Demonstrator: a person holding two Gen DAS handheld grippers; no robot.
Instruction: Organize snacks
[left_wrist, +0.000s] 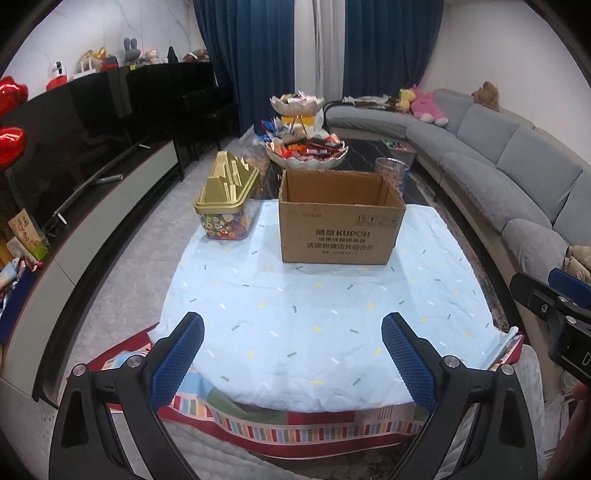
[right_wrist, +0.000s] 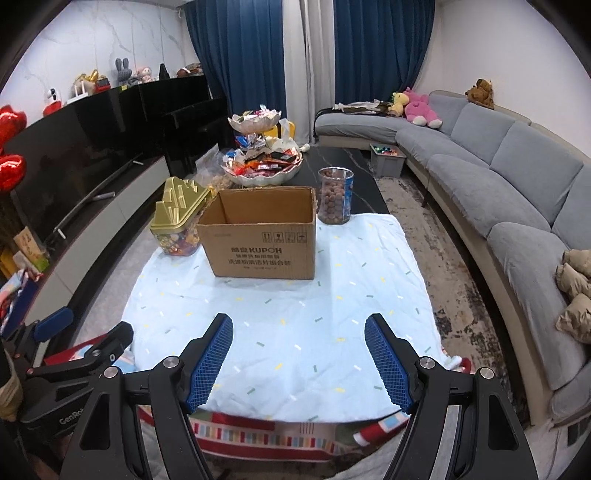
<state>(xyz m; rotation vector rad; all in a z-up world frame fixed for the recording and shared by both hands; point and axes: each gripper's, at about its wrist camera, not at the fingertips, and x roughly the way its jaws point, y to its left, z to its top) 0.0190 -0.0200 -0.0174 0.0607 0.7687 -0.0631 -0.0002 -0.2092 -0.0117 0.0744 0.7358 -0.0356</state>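
from here i can't see into the open brown cardboard box (left_wrist: 338, 218); its near wall hides the floor of it in both views. the box stands upright on the pale blue patterned cloth (left_wrist: 295, 314), toward the far end of it. the snacks sit beyond the box in a white scalloped two-tier bowl stand (left_wrist: 306, 153) piled with wrappers too small for me to read. just beside the box on its left is a clear tub of colourful sweets with a gold stepped lid (left_wrist: 227, 201).

my left gripper (left_wrist: 291, 354) hangs above the near part of the cloth, jaws spread wide with nothing between them. my right gripper (right_wrist: 298, 358) is also parted and empty, though narrower.

the clear round jar of brown balls (right_wrist: 335, 195) shows whole in the right wrist view, at the far right corner of the cloth; in the left wrist view the box covers most of it. each view catches the other gripper only at its edge, cut off.
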